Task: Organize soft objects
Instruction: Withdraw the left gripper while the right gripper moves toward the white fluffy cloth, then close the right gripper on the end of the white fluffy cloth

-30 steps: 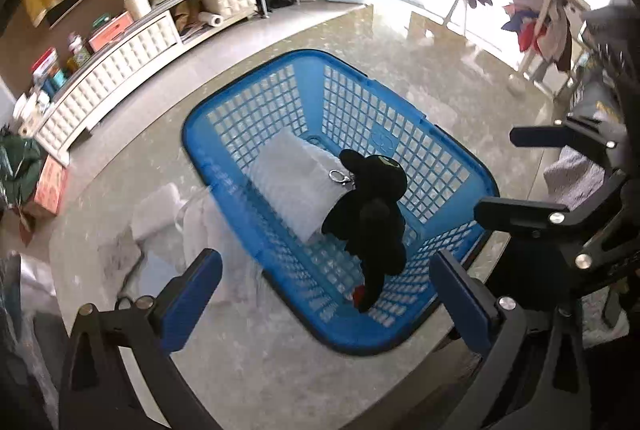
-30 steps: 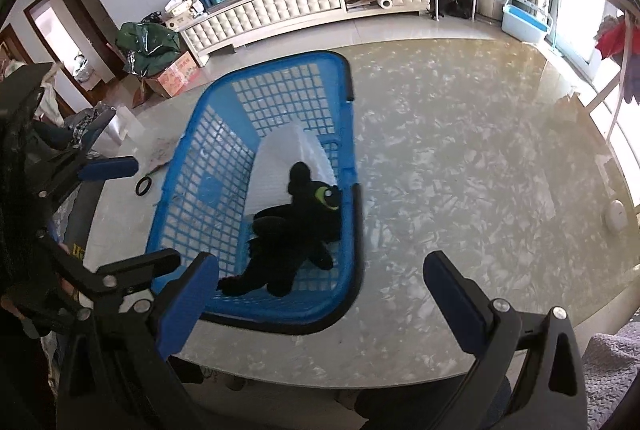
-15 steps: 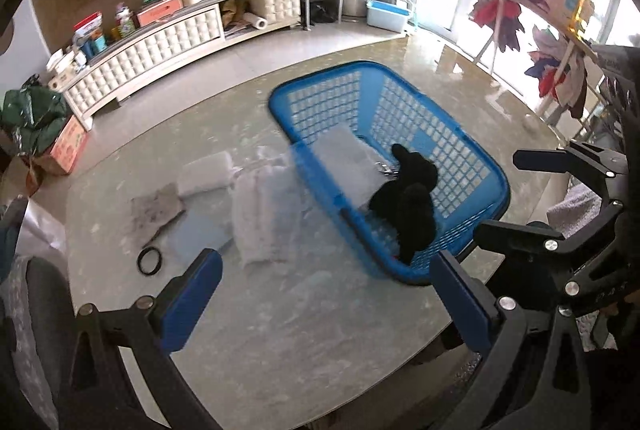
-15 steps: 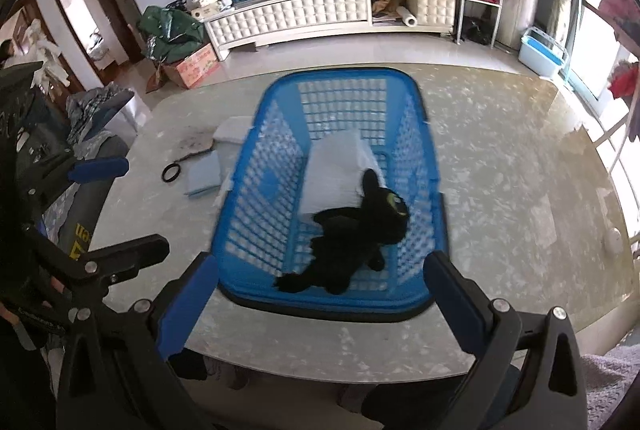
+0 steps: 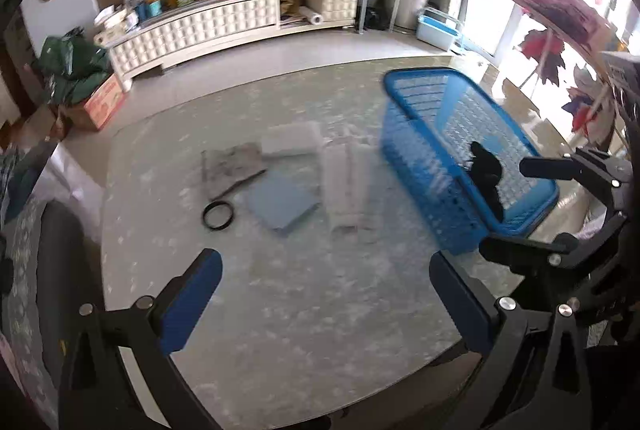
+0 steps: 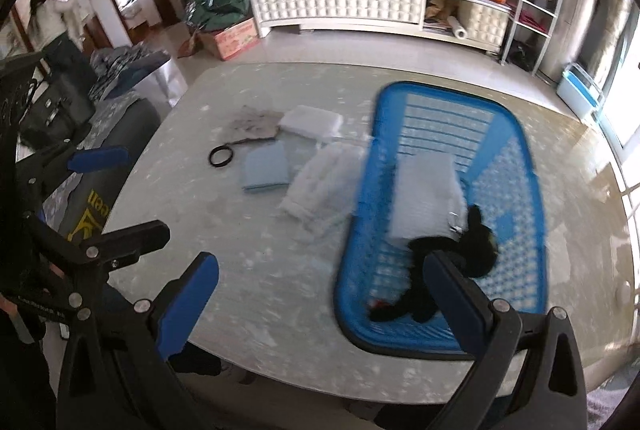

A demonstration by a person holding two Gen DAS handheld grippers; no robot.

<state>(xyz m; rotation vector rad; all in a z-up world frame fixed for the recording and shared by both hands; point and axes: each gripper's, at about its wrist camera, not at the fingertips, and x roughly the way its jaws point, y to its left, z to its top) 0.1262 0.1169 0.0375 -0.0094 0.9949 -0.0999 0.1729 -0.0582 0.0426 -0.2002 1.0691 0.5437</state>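
A blue basket (image 5: 424,134) (image 6: 516,158) stands on the right of the marble table and holds a black plush toy (image 5: 486,170) (image 6: 472,250) and a white pad (image 6: 428,194). On the table to its left lie a white fluffy cloth (image 5: 344,182) (image 6: 320,182), a light blue folded cloth (image 5: 282,202) (image 6: 266,170), a white pad (image 5: 292,138) (image 6: 310,120) and a grey rag (image 5: 232,164) (image 6: 254,122). My left gripper (image 5: 326,300) is open and empty over the table's near side. My right gripper (image 6: 320,304) is open and empty near the basket's front left.
A black ring (image 5: 217,215) (image 6: 221,156) lies by the grey rag. The table edge (image 5: 360,398) runs close below both grippers. A dark chair (image 6: 120,126) stands at the table's left. A white cabinet (image 6: 340,6) lines the far wall.
Both grippers have swung left, away from the basket, so the cloths on the table have come to the middle of the views. Both stay open and empty.
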